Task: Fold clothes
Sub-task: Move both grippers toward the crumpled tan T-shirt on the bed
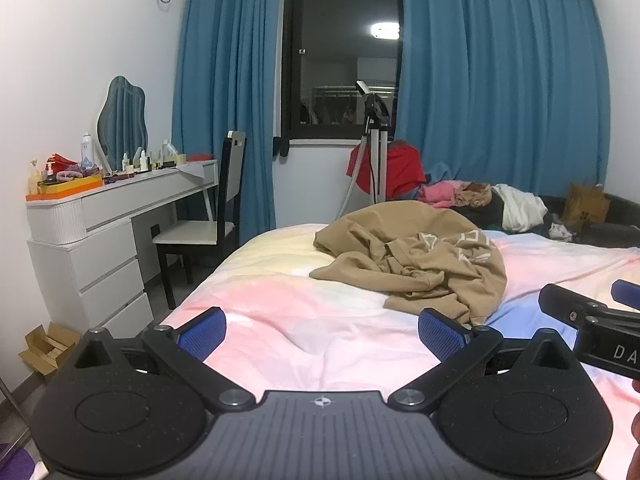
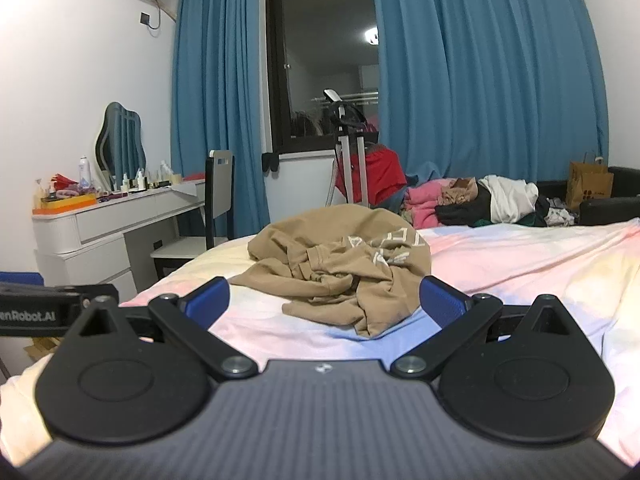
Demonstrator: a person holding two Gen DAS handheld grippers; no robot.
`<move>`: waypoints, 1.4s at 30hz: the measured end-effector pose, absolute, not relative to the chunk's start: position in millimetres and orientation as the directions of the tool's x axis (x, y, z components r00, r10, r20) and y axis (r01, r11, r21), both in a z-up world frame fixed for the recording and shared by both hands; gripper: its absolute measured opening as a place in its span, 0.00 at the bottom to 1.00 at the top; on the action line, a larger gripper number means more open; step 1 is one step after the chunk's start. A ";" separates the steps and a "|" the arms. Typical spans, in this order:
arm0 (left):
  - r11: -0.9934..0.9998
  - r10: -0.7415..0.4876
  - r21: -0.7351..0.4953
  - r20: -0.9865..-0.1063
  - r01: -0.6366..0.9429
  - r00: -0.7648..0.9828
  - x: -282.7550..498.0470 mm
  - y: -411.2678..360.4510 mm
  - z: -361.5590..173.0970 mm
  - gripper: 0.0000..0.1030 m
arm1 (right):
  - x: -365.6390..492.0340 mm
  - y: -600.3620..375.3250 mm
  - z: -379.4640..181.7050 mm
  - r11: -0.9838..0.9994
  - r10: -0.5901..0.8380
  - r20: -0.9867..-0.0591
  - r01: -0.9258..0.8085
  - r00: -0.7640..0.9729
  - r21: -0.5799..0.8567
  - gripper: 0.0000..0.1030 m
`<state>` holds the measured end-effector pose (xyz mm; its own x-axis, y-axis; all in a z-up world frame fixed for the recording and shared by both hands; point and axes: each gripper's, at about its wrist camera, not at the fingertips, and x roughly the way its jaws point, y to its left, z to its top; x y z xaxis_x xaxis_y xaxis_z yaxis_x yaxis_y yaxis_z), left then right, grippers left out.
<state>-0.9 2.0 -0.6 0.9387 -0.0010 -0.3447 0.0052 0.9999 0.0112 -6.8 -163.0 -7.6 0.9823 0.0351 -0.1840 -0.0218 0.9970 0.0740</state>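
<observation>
A crumpled tan garment with pale lettering lies in a heap on the pastel bedsheet; it also shows in the right wrist view. My left gripper is open and empty, above the sheet, short of the garment. My right gripper is open and empty, with the garment's near edge between its blue pads. The right gripper also shows at the right edge of the left wrist view.
A pile of other clothes lies at the bed's far side with a brown paper bag. A white dresser with bottles, a chair and a cardboard box stand left of the bed. A tripod stands by the window.
</observation>
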 end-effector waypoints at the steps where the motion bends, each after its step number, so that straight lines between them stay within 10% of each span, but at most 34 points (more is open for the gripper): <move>1: 1.000 -0.006 0.002 -0.342 0.008 0.940 -1.4 3.3 -0.9 1.00 | -7.0 -162.5 -7.0 0.997 0.033 -0.180 -0.021 0.983 0.072 1.00; 17: 0.999 -0.015 0.026 -0.330 0.025 0.944 -10.0 -7.6 -1.6 1.00 | -12.6 -175.6 -2.8 0.992 0.008 -0.192 0.016 0.981 0.125 0.98; 25: 0.999 -0.017 0.037 -0.358 0.032 0.933 -9.9 -14.5 -10.0 1.00 | -10.0 -178.2 -8.5 0.992 -0.003 -0.208 0.030 0.978 0.127 0.60; 38: 0.998 -0.041 0.027 -0.387 0.056 0.921 -5.2 -17.7 -19.4 1.00 | -13.3 -184.7 -6.3 0.988 -0.045 -0.198 0.074 0.979 0.138 0.56; 42: 0.996 -0.067 0.031 -0.395 0.086 0.916 -1.4 -21.9 -26.5 1.00 | -10.9 -183.7 -4.4 0.987 -0.025 -0.216 0.059 0.976 0.152 0.37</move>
<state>-1.4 -21.9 -26.5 0.9162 -0.0670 -0.3950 0.0864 0.9958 0.0315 -10.9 -183.7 -4.4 0.9761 -0.0248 -0.2159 0.0588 0.9866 0.1525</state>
